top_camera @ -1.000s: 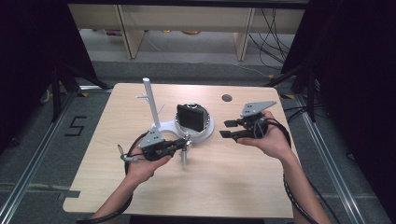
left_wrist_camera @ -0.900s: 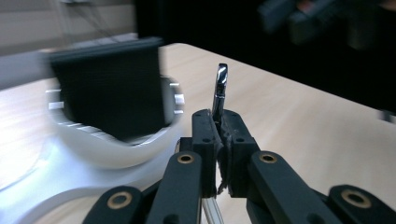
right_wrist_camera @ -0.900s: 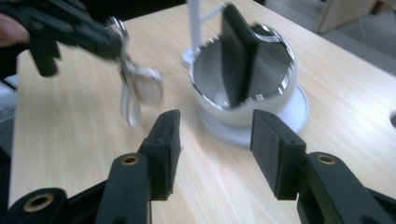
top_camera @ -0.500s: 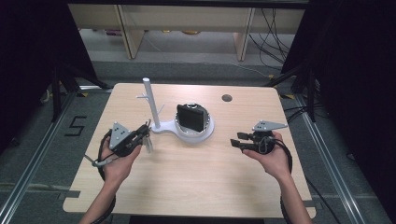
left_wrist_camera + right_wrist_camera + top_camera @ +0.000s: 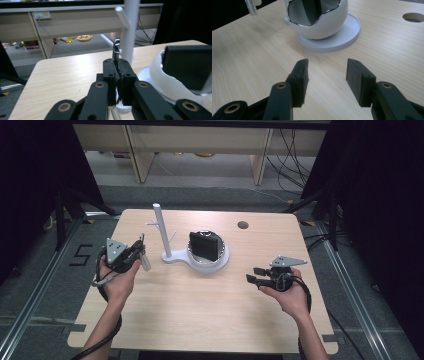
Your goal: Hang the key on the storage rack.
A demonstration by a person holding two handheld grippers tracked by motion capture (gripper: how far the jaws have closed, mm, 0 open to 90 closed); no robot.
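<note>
A white stand with a post (image 5: 162, 232) and small pegs stands mid-table, joined to a white chrome-rimmed bowl (image 5: 223, 262) that holds a black block (image 5: 205, 246). My left gripper (image 5: 141, 251) is left of the post, shut on a small chrome metal piece (image 5: 116, 48) that sticks up between its pads; a pale strip (image 5: 144, 263) hangs from it. In the left gripper view the post (image 5: 130, 30) rises just behind the left gripper (image 5: 117, 66). My right gripper (image 5: 252, 275) is low at the table's right, open, nothing between its fingers (image 5: 299, 75), facing the bowl (image 5: 322, 27).
A round hole (image 5: 243, 225) is in the tabletop behind the bowl, also seen as the hole (image 5: 413, 17) at the right gripper view's top right. Bare wood lies in front of the stand. Shelving and cables stand beyond the far edge.
My left gripper has carried the chrome piece from in front of the stand out to the left. My right gripper has come down and toward the near right side of the table, still open.
</note>
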